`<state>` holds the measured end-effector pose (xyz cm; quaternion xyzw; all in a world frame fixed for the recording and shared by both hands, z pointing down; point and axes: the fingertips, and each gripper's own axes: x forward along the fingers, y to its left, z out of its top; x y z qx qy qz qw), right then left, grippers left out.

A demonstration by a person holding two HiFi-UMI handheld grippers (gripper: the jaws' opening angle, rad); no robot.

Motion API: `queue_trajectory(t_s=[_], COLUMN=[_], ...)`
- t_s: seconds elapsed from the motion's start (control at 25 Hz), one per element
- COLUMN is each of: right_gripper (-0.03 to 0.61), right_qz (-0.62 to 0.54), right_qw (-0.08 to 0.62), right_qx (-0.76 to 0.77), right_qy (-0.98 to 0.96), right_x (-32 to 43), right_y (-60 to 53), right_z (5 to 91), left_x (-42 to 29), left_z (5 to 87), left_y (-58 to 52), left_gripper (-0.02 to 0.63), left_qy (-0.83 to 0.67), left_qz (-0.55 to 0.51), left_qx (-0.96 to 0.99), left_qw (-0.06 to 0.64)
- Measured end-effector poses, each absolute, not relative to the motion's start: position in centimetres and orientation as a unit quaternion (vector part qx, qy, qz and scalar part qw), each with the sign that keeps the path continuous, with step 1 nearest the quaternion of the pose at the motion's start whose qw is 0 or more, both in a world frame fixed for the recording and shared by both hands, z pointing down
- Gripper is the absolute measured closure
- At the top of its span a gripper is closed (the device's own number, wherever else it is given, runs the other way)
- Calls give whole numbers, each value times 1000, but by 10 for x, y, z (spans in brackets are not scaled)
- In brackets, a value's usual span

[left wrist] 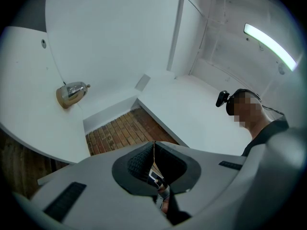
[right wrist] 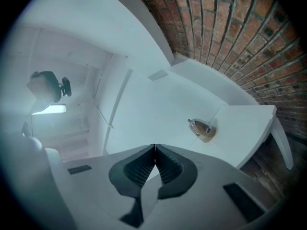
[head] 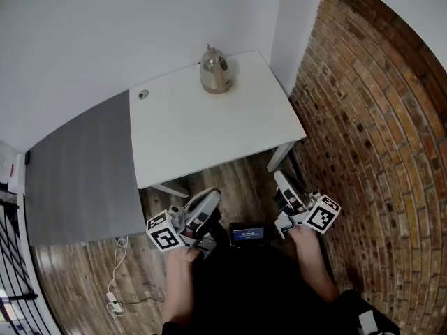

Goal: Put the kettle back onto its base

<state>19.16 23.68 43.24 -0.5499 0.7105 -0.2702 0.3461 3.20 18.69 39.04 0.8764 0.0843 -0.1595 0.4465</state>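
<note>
Standing on the table (head: pixel 209 135), the kettle (head: pixel 214 70) is left untouched. The left gripper (head: pixel 208 197) and right gripper (head: pixel 283 180) are held pressed shut, empty.

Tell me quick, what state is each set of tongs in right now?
Left tongs: closed, holding nothing.
Right tongs: closed, holding nothing.

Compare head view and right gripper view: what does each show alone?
Head view only: the left tongs, a grey panel beside the table, a white cable on the floor. Right gripper view only: how the right tongs stand: jaws tip to tip, nothing between; a ceiling light. Both: the kettle on the white table, and the brick wall.
</note>
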Motion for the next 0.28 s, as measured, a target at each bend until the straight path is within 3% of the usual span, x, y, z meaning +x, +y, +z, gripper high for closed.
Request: queue_trajectory(t_s=[0.28], right_gripper=[563], right_qz=[-262], right_qw=[333], right_qx=[-552], right_qy=[718], right_x=[204], right_y=[244], right_z=[433], left_x=[52], left_z=[387], left_y=[196], left_gripper=[595], left_qy=[94], left_qz=[-158], left_qx=[879], left_qw=[440])
